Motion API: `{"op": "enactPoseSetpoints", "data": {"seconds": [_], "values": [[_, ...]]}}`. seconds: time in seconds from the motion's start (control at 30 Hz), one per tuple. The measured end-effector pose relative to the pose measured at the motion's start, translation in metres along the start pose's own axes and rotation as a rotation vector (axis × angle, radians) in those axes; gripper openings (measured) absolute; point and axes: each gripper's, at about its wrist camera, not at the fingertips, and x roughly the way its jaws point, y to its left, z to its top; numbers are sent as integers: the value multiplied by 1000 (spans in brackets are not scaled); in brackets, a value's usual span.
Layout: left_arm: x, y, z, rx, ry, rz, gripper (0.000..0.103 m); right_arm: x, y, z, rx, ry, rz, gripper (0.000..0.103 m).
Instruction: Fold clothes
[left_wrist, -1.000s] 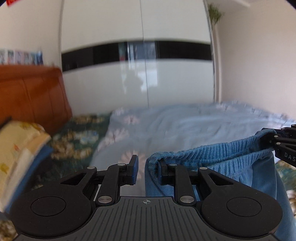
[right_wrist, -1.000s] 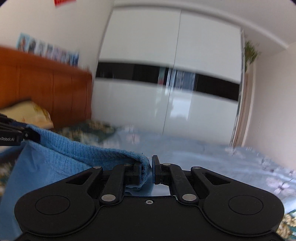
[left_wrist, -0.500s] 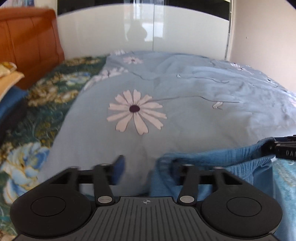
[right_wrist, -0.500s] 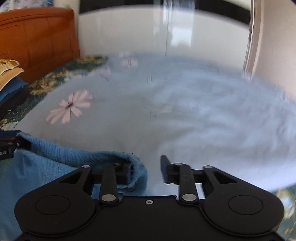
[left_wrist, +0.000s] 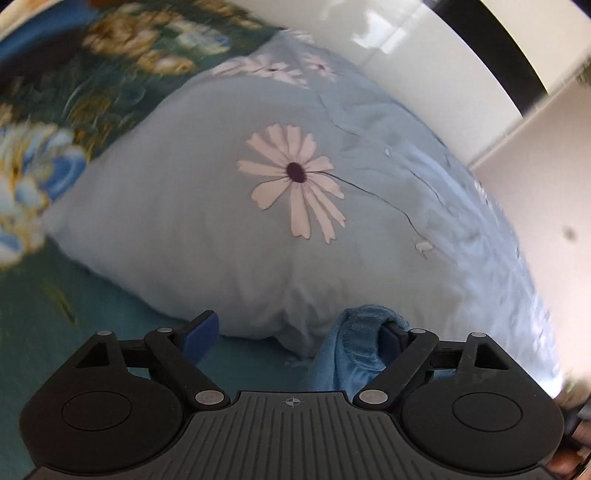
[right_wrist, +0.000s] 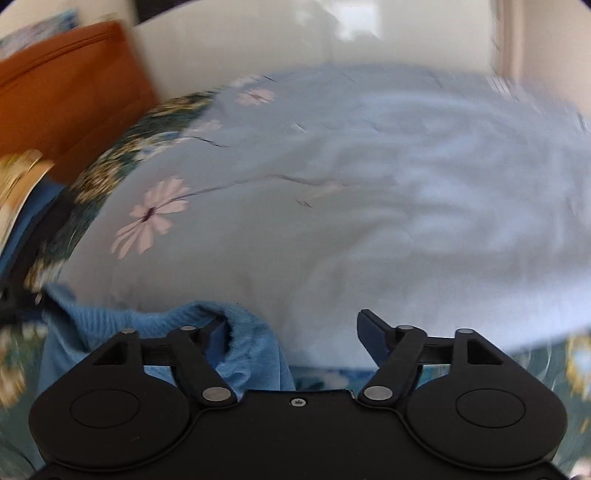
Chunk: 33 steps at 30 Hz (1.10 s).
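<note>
Left gripper (left_wrist: 295, 332) and right gripper (right_wrist: 291, 332) just opened wide, blue garment (left_wrist: 351, 347) draped loose over one finger each, near quilt (left_wrist: 221, 229).

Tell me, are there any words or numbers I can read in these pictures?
None can be read.
Black left gripper: only a small crosshair mark on its ribbed body, no letters.
Black right gripper: no lettering shows.
Blurred pictures on the wall above the orange wooden headboard: too blurred to read.
</note>
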Motion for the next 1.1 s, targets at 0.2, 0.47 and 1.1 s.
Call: {"op": "enactPoseSetpoints", "data": {"seconds": [0.2, 0.47, 1.1], "values": [[1, 26, 0, -150, 36, -142, 85, 4, -23, -3, 143, 7, 174, 72], [-27, -23, -3, 155, -129, 73, 94, -2, -37, -2, 266, -94, 226, 74], [-21, -33, -17, 338, -29, 140, 103, 38, 48, -53, -353, -90, 82, 21]]}}
